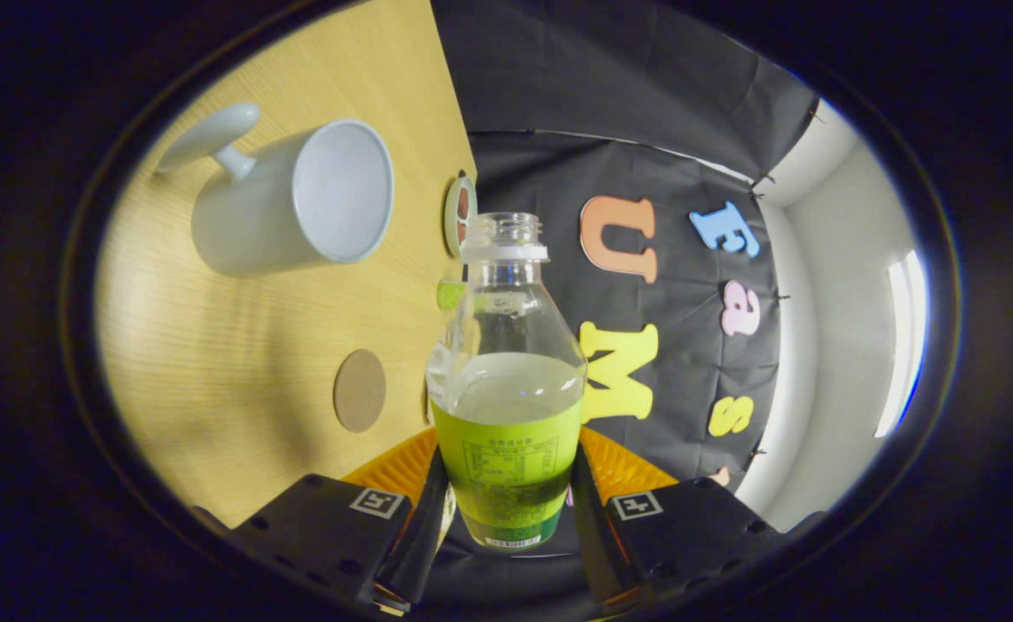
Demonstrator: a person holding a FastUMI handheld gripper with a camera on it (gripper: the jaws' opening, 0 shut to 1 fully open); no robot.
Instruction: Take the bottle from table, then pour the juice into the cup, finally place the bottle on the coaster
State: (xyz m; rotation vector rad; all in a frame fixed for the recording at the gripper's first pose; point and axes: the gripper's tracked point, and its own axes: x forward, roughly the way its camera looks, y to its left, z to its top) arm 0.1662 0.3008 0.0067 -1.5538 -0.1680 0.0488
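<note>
My gripper [506, 497] is shut on a clear bottle [506, 380], with a finger pressing on each side of its green-labelled lower body. The bottle has no cap and holds pale liquid up to its shoulder. It is held off the wooden table [238, 363] and turned sideways to it, its open mouth pointing toward the table's far edge. A white cup [299, 203] with a handle stands on the table beyond the fingers, its empty mouth facing the bottle's side. A round brown coaster [359, 390] lies flat on the table nearer the fingers, beside the bottle's body.
A small round white-rimmed object [459, 214] sits by the table's far edge, just behind the bottle's neck. A small green piece [450, 294] shows behind the bottle's shoulder. The black cloth wall [661, 130] hangs beyond the table.
</note>
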